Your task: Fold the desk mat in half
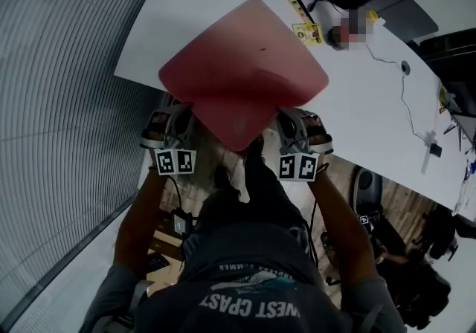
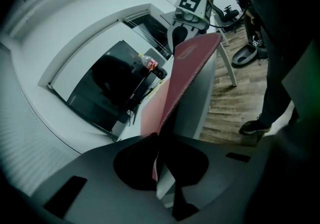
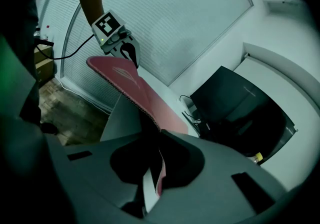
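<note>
The red desk mat [image 1: 245, 71] (grey underside) tilts up off the desk [image 1: 364, 108], its near edge pinched in the fingers of the left gripper [image 1: 189, 114] and right gripper [image 1: 287, 120].

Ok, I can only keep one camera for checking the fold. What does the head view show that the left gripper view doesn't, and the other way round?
Head view only: the whole red top of the desk mat over the white table, with the left gripper and the right gripper at its near edge, one on each side, and the person's forearms.

Left gripper view only: that gripper's jaws closed on the mat's edge, seen edge-on, with the grey underside showing.

Both: the mat held up off the table, the table itself, and the right gripper on the mat.
</note>
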`<state>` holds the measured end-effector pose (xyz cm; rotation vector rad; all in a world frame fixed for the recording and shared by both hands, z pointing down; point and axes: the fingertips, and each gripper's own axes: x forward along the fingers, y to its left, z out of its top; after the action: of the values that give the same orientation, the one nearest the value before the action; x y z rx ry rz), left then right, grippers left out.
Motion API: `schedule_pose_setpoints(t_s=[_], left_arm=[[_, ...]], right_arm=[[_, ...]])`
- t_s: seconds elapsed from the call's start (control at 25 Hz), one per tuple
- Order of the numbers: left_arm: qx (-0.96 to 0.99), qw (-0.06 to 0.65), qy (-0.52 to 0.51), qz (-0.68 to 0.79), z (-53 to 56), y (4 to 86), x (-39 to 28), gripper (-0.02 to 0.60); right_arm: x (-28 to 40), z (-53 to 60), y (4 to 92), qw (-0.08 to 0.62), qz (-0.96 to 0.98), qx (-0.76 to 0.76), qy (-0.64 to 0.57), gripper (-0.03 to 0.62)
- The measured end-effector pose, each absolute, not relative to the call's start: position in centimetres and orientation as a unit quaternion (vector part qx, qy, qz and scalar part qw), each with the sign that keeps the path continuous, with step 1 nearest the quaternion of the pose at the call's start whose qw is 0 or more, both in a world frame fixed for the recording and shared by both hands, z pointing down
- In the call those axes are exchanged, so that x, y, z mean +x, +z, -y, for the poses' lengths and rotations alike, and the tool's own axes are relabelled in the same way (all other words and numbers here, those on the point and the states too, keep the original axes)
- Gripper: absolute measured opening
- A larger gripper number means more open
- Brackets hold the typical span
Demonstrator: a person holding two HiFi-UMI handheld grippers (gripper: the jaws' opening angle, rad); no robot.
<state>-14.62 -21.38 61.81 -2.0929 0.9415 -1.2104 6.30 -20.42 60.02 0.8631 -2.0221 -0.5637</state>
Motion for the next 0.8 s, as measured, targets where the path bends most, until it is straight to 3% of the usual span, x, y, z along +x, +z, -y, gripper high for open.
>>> schedule_pose_setpoints(t_s=[0.8], left_arm=[[-0.76,0.263,-0.437,-0.402,33.6,57.5,-13.1,0.032]], right_arm=[[7.9,31.2,57.9,0.406,0.807,0.386,-0.188,0.04]])
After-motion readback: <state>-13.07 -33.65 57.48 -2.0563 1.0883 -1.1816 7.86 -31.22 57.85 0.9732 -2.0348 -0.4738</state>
